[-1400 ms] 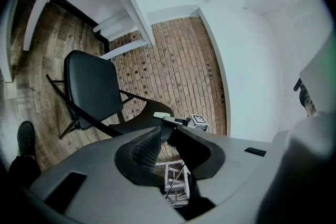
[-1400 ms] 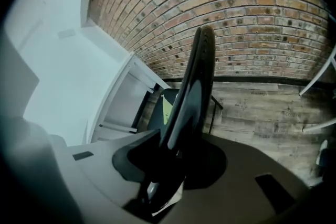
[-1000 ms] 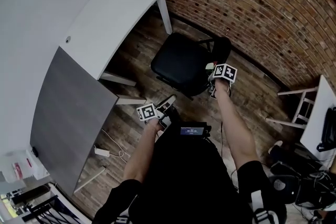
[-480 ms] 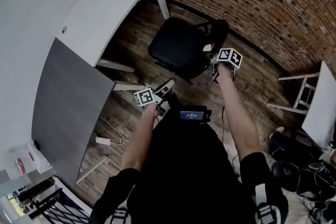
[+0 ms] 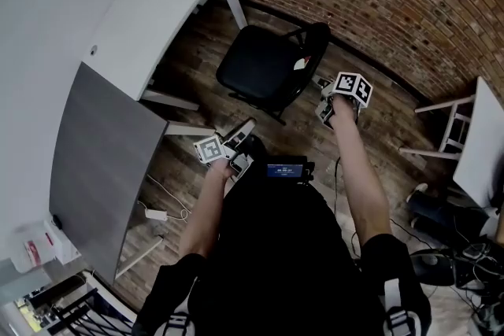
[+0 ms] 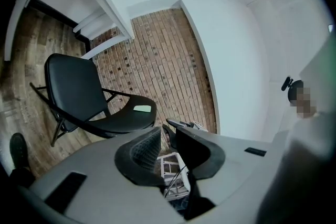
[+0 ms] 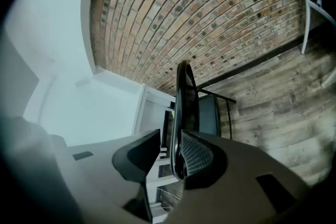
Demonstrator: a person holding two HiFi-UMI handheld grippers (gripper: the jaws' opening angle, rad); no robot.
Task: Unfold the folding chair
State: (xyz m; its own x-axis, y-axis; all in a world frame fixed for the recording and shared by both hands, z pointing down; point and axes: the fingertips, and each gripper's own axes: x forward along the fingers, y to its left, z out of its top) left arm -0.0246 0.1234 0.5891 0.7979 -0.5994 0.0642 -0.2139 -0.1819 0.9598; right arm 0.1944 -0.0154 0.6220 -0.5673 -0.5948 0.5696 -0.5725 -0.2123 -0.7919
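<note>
Chair [image 5: 256, 67] is standing opened out on the wood floor [image 5: 378, 138], ahead of both tools. The seat is lying flat, the backrest [image 7: 184, 92] is raised and the legs are spread. Judging by that, the unfolding is looking done.

- Right hand-held gripper [image 7: 170, 136]: jaws are standing moderately apart. In its own view the backrest edge is lining up in the gap, close to the right-hand pad. No squeeze is showing. From the head view the tool is sitting just beside the backrest, and contact is not clear.
- Left hand-held gripper [image 6: 167, 131]: jaws are showing a narrow gap with nothing between them. The chair is standing well ahead of it and off to its left.

What is probably remaining is checking that the chair is resting steady on all its legs, and pulling both tools clear.
</note>
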